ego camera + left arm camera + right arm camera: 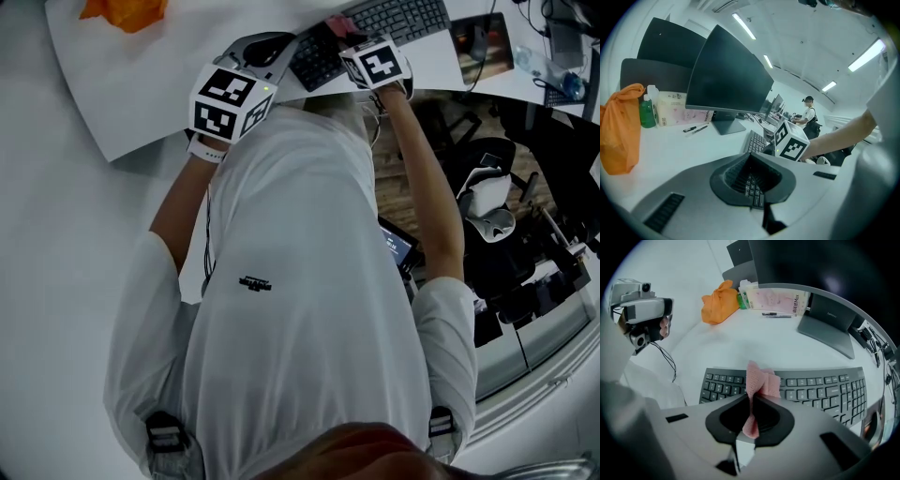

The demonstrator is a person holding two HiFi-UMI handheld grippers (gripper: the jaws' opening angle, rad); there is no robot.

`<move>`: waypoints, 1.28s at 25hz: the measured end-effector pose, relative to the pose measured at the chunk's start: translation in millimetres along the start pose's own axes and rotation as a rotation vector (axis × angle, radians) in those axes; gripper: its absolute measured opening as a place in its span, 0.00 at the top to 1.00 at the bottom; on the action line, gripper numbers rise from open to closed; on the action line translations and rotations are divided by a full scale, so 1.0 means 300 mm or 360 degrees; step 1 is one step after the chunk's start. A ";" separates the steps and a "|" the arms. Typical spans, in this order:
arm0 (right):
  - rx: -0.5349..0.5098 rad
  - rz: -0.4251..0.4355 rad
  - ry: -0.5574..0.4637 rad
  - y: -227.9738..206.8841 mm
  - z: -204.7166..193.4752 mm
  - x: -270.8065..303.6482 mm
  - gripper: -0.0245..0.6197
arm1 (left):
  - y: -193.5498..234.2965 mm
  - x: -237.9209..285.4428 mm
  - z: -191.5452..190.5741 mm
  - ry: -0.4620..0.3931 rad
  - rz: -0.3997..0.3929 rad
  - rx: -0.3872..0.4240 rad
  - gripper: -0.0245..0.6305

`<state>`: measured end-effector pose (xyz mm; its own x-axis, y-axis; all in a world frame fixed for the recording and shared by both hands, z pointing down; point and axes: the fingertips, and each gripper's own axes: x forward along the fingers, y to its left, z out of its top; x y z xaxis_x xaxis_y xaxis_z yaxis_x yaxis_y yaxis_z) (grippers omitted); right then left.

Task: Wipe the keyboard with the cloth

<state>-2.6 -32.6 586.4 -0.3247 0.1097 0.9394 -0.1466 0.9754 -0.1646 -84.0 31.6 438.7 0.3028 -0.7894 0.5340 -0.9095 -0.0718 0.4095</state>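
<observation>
step in hand, as judged: lower the cloth [762, 380] onto the keys. keep the right gripper [751, 405] low and draw the cloth flat along each row. its jaws are clamped on the cloth's lower fold. the keyboard [820, 392] lies on the desk [754, 348], just beyond them. the left gripper [757, 180] sits near the keyboard's left end, jaws together and empty.

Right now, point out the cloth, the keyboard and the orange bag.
cloth [762, 382], right gripper view, its bunched upper end.
keyboard [820, 391], right gripper view, keys right of the cloth.
orange bag [719, 304], right gripper view, middle of the bag.
</observation>
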 end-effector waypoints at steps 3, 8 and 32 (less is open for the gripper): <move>-0.0035 0.0013 0.0008 0.056 0.004 0.008 0.91 | -0.001 -0.018 -0.012 0.0006 -0.0003 0.0007 0.93; -0.0040 0.0050 0.0003 0.147 0.013 0.023 0.91 | 0.005 -0.056 -0.024 -0.0014 0.0010 -0.0002 0.93; -0.0047 0.0372 -0.0101 0.539 0.068 0.066 0.91 | 0.080 -0.201 -0.068 -0.0037 0.0095 -0.0022 0.93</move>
<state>-51.9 123.5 572.1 -0.4047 0.3218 0.8560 -0.0333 0.9302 -0.3655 -118.3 90.0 431.4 0.2412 -0.8059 0.5407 -0.9216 -0.0157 0.3878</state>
